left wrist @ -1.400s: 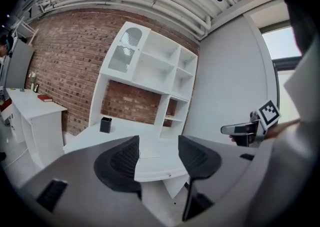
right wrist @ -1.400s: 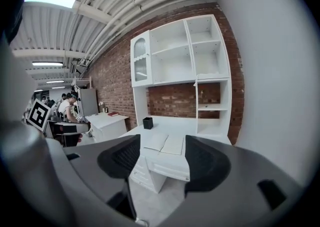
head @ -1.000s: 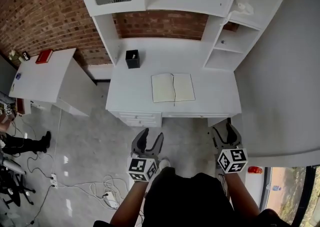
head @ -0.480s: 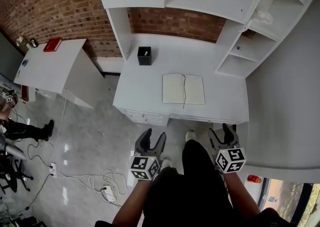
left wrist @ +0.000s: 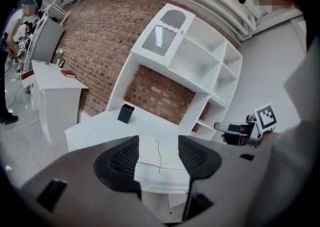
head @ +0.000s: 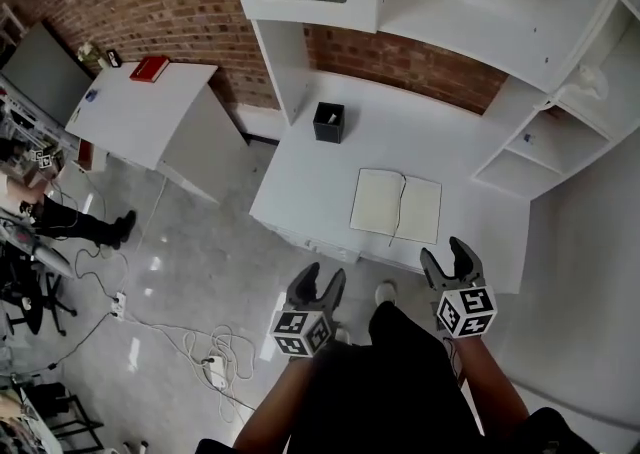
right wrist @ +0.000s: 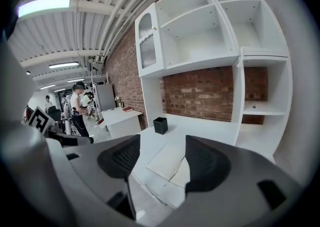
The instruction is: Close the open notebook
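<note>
An open notebook with cream pages and a thin ribbon lies flat on the white desk, near its front edge. It also shows between the jaws in the left gripper view as the notebook and in the right gripper view as the notebook. My left gripper hangs open over the floor, short of the desk's front. My right gripper stands open at the desk's front right edge, just right of the notebook. Neither holds anything.
A black pen cup stands at the desk's back left. White shelves rise behind and to the right. A smaller white table with a red book is at the left. Cables lie on the floor. People stand far left.
The view has swung right and closer to the desk. Both grippers have advanced toward the desk, the right one reaching its front edge. Their jaws have stayed open.
</note>
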A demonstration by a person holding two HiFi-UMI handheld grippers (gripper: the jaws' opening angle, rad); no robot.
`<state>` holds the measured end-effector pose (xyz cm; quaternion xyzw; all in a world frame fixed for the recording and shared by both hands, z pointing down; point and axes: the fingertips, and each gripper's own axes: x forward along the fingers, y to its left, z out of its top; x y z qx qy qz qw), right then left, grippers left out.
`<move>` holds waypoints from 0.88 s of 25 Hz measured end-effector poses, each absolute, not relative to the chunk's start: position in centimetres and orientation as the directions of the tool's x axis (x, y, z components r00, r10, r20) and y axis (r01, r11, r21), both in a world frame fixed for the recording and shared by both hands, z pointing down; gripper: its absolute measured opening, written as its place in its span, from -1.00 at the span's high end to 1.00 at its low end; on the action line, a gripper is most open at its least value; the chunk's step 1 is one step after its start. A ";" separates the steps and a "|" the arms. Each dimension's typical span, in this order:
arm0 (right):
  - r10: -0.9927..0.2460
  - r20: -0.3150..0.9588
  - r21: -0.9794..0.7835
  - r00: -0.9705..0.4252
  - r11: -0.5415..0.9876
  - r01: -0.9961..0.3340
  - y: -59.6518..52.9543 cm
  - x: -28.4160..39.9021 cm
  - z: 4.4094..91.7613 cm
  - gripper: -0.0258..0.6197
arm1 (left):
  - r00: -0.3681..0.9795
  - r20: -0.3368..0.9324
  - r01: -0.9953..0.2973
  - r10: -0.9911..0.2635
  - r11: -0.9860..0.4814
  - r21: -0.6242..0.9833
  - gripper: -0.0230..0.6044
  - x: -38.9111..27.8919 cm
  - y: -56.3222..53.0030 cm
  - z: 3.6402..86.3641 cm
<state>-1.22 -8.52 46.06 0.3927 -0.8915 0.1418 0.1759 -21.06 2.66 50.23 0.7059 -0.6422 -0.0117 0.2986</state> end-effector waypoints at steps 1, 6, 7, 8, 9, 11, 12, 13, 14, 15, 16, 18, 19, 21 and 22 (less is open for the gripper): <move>-0.638 0.426 -0.118 -0.641 0.663 -0.739 -9.6 -1.4 46.3 0.09 | 0.168 0.377 -0.900 -0.911 0.014 0.435 0.18 -20.9 1.8 50.7; -0.581 0.435 -0.157 -0.688 0.704 -0.693 -13.5 -1.3 47.9 0.09 | 0.131 0.409 -0.880 -0.903 0.084 0.468 0.18 -19.4 -1.8 53.1; -0.570 0.438 -0.161 -0.695 0.711 -0.684 -14.2 -1.4 48.3 0.09 | 0.124 0.422 -0.880 -0.898 0.098 0.465 0.18 -19.2 -2.3 53.6; -0.557 0.443 -0.163 -0.702 0.720 -0.674 -14.9 -1.4 48.8 0.09 | 0.116 0.437 -0.882 -0.892 0.110 0.459 0.18 -19.0 -2.9 54.2; -0.543 0.449 -0.162 -0.709 0.731 -0.663 -15.5 -1.5 49.4 0.09 | 0.109 0.449 -0.883 -0.887 0.122 0.454 0.18 -18.9 -3.4 54.7; -0.507 0.467 -0.156 -0.724 0.759 -0.632 -16.4 -1.7 50.7 0.09 | 0.097 0.466 -0.879 -0.879 0.144 0.455 0.18 -18.5 -4.4 55.7; -0.488 0.475 -0.152 -0.732 0.774 -0.614 -16.7 -1.8 51.3 0.09 | 0.090 0.471 -0.873 -0.877 0.158 0.461 0.18 -18.5 -4.8 56.1; -0.469 0.482 -0.148 -0.740 0.789 -0.597 -16.9 -1.9 51.8 0.09 | 0.079 0.475 -0.866 -0.877 0.176 0.469 0.18 -18.6 -5.1 56.4; -0.451 0.488 -0.147 -0.748 0.802 -0.579 -17.2 -2.1 52.3 0.09 | 0.064 0.477 -0.857 -0.877 0.197 0.476 0.18 -18.8 -5.5 56.7; -0.433 0.493 -0.147 -0.755 0.814 -0.562 -17.6 -2.3 52.8 0.09 | 0.046 0.479 -0.850 -0.877 0.217 0.480 0.18 -19.1 -5.9 57.0; -0.413 0.498 -0.146 -0.763 0.827 -0.543 -17.9 -2.5 53.2 0.09 | 0.031 0.483 -0.846 -0.875 0.235 0.479 0.18 -19.3 -6.3 57.3; -0.369 0.508 -0.146 -0.778 0.854 -0.500 -18.4 -3.2 54.2 0.09 | 0.010 0.501 -0.841 -0.865 0.264 0.471 0.18 -19.5 -6.9 58.3; -0.345 0.516 -0.145 -0.784 0.867 -0.477 -18.4 -3.5 54.8 0.09 | 0.006 0.513 -0.841 -0.858 0.274 0.468 0.18 -19.4 -7.2 58.8; -0.306 0.537 -0.137 -0.786 0.888 -0.439 -18.6 -4.2 56.2 0.08 | 0.015 0.533 -0.842 -0.846 0.277 0.463 0.18 -19.0 -8.1 60.2; -0.290 0.548 -0.133 -0.784 0.896 -0.424 -18.8 -4.6 57.0 0.08 | 0.026 0.541 -0.845 -0.840 0.271 0.461 0.18 -18.8 -8.6 61.1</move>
